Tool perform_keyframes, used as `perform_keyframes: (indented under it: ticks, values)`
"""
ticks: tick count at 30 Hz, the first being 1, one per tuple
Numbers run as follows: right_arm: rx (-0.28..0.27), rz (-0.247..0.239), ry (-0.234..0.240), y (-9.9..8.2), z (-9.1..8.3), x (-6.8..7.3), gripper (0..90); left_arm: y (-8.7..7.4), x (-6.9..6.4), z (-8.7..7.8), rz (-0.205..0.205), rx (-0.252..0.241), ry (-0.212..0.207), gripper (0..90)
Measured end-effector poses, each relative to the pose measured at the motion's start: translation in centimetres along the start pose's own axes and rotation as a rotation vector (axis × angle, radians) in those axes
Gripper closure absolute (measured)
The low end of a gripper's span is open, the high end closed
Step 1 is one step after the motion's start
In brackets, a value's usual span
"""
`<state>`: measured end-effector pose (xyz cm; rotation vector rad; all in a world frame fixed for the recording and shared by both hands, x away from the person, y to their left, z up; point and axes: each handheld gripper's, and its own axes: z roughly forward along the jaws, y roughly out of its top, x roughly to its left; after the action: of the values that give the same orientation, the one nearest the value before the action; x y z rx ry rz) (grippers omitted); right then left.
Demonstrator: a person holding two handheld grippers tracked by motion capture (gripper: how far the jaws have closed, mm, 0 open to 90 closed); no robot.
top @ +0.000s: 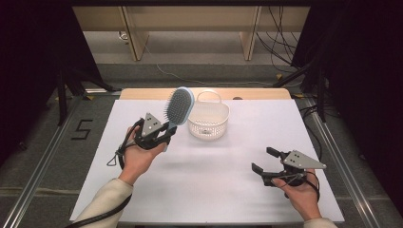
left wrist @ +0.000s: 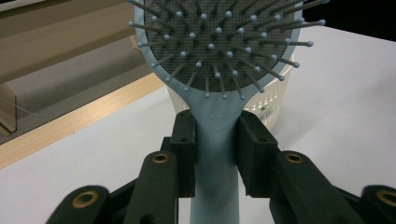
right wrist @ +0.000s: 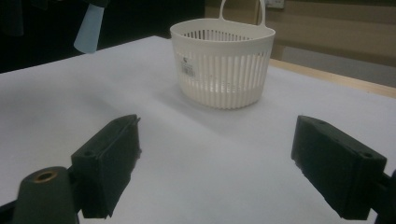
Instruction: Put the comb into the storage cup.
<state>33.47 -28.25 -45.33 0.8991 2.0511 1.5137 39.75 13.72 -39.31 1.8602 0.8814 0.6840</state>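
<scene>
Brush point(left wrist: 217, 65), bristle head cut off by the left gripper view's top edge, is clamped at its handle by the left gripper point(top: 166, 135) beside the basket point(top: 208, 121) near the table's point(top: 214, 180) far edge; right gripper point(top: 265, 160) gapes wide, empty.

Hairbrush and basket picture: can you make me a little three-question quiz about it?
1. True or false: the left gripper is shut on the brush.
2. What state is the right gripper in? A) open with nothing in it B) shut on the basket C) holding the brush
3. Fill in: the white basket stands on the ___.

Key: 1 true. 2 A. 3 table.
</scene>
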Motion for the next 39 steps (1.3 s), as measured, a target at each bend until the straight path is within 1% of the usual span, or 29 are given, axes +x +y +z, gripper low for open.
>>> perform_keyframes:
  ticks: [13, 16, 17, 20, 28, 39]
  values:
    - [0.002, -0.004, 0.001, 0.0, 0.0, 0.0, 16.2, 0.3, -0.1, 0.3, 0.002, -0.004, -0.002, 70.0]
    - [0.003, -0.004, 0.001, 0.0, 0.0, 0.0, 16.2, 0.4, -0.2, 0.4, -0.004, -0.006, -0.004, 70.1]
    - [0.002, -0.004, 0.001, 0.0, 0.0, 0.0, 16.2, 0.5, -0.2, 0.4, 0.003, -0.005, -0.006, 70.1]
    - [0.002, -0.003, 0.000, 0.0, 0.0, 0.0, 16.2, 0.6, -0.3, 0.5, -0.003, -0.010, -0.006, 70.1]
    - [0.002, -0.001, 0.001, 0.0, 0.0, 0.0, 16.2, 0.8, -0.4, 0.7, 0.003, -0.014, -0.010, 70.1]
    - [0.001, -0.003, 0.002, 0.0, 0.0, 0.0, 16.1, 1.2, -0.4, 0.9, -0.003, -0.020, -0.010, 70.1]
